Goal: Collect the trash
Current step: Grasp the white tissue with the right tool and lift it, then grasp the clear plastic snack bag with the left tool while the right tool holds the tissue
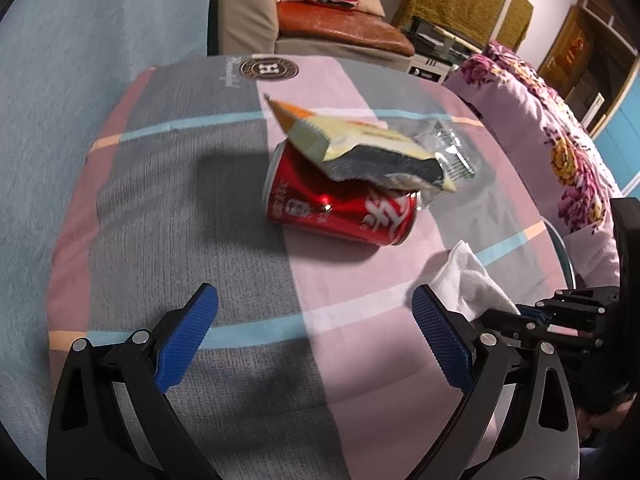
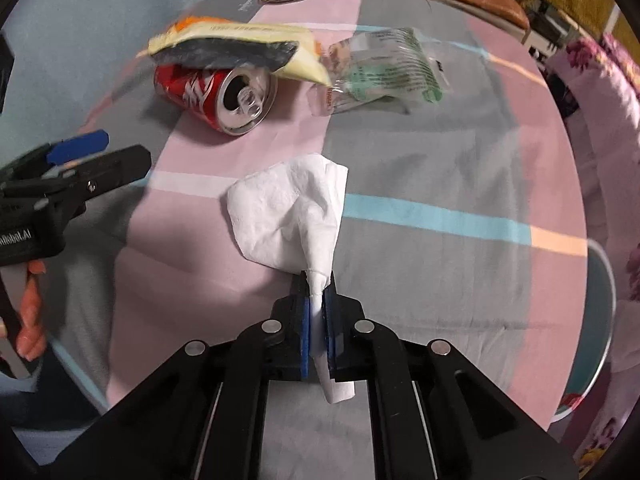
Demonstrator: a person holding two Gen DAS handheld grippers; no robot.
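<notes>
Right gripper: jaws closed on one pinched corner of the crumpled white paper tissue; the rest of the sheet fans out ahead of the jaws and lies on the cloth.
Left gripper: jaws wide open with nothing between the blue ribbed pads, hovering over the patchwork pink, grey and blue tablecloth.
Dented red drink can: on its side, ahead of the open left jaws and well apart from them.
Yellow and dark foil snack bag: rests on top of the can.
Clear plastic wrapper with green print: lies far ahead of the right jaws, just beside the snack bag.
Progress: early, by my judgement; only the tissue is gripped and not yet carried off.
Left to do: can, bag and wrapper all lie uncollected; no bin shows in either view.
</notes>
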